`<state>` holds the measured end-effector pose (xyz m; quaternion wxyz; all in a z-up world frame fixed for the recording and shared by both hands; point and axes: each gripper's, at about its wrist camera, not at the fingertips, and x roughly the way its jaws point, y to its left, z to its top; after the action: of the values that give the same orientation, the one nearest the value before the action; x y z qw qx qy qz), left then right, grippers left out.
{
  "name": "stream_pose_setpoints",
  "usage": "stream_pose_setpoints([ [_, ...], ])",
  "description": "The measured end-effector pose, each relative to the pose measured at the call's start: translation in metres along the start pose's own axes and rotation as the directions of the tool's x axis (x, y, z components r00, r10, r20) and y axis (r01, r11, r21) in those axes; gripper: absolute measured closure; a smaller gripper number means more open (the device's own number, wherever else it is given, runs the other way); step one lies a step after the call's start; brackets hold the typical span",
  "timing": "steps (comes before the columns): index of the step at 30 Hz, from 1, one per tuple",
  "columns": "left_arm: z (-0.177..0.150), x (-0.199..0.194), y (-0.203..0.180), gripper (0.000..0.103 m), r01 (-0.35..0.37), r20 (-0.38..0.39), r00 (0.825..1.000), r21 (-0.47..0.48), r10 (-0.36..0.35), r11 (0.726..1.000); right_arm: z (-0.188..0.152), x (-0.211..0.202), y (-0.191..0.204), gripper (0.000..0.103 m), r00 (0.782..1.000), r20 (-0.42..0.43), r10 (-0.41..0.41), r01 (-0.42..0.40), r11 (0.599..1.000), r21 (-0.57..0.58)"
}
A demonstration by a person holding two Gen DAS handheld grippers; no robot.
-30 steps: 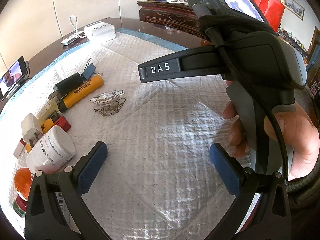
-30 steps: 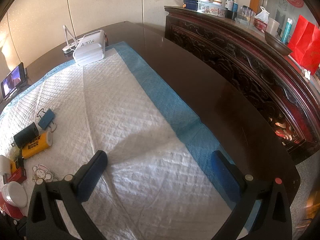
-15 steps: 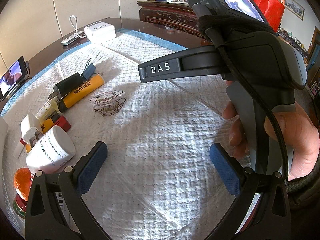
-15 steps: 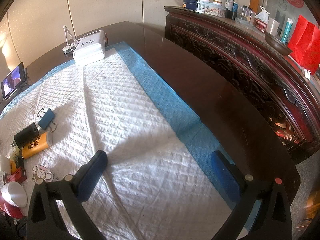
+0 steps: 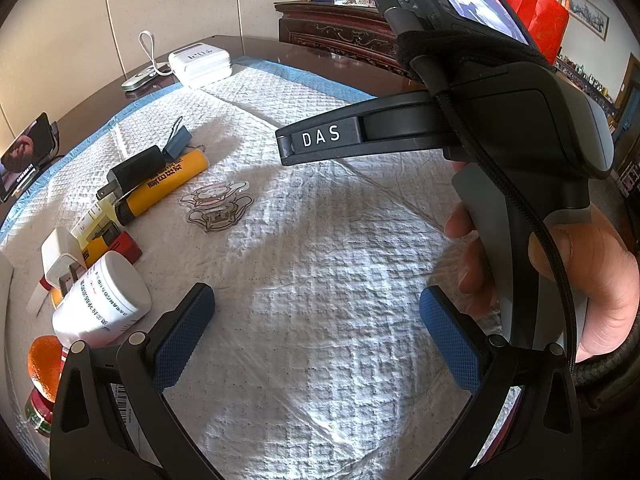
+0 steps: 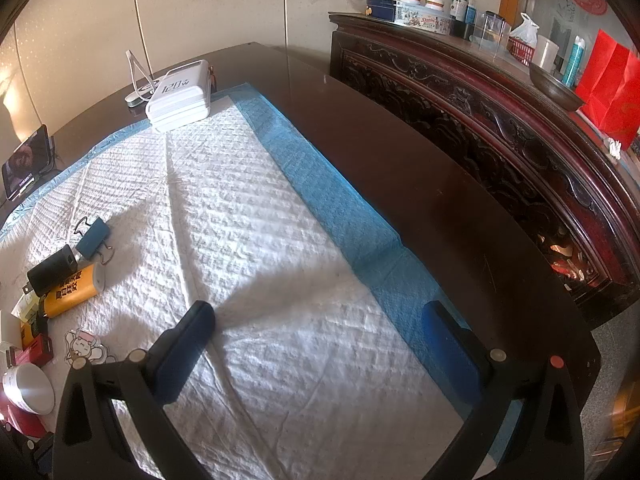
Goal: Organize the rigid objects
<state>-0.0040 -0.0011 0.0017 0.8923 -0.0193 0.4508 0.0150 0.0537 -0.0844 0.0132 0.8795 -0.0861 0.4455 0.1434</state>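
1. Rigid objects crowd the left edge of a white quilted pad point(image 5: 320, 280) on a dark wooden counter point(image 6: 400, 152): an orange point(image 5: 44, 364), a white pill bottle point(image 5: 102, 300) lying on its side, a white plug adapter point(image 5: 60, 258) and a red box point(image 5: 124, 244).
2. Farther back on the pad lie a yellow tube point(image 5: 164, 186), a black charger point(image 5: 132, 172) resting against it and a blue binder clip point(image 5: 180, 144); a clear cartoon charm point(image 5: 218, 206) lies just beside the tube.
3. At the pad's far corner sits a white power bank point(image 6: 182, 92).
4. Left claw point(image 5: 316, 332) hangs over bare pad, jaws wide, gripping nothing.
5. Right claw point(image 6: 320, 344), held by a hand point(image 5: 592, 280), also stands wide and empty above the pad's blue border.
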Motion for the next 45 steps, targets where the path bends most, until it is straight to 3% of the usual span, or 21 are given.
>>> stream_pose_setpoints([
  [45,-0.0001,-0.0002,0.0002,0.0,0.0,0.0,1.0,0.0,0.0,1.0,0.0055,0.0038,0.0004,0.0,1.0,0.001,-0.014,0.014,1.0,0.021],
])
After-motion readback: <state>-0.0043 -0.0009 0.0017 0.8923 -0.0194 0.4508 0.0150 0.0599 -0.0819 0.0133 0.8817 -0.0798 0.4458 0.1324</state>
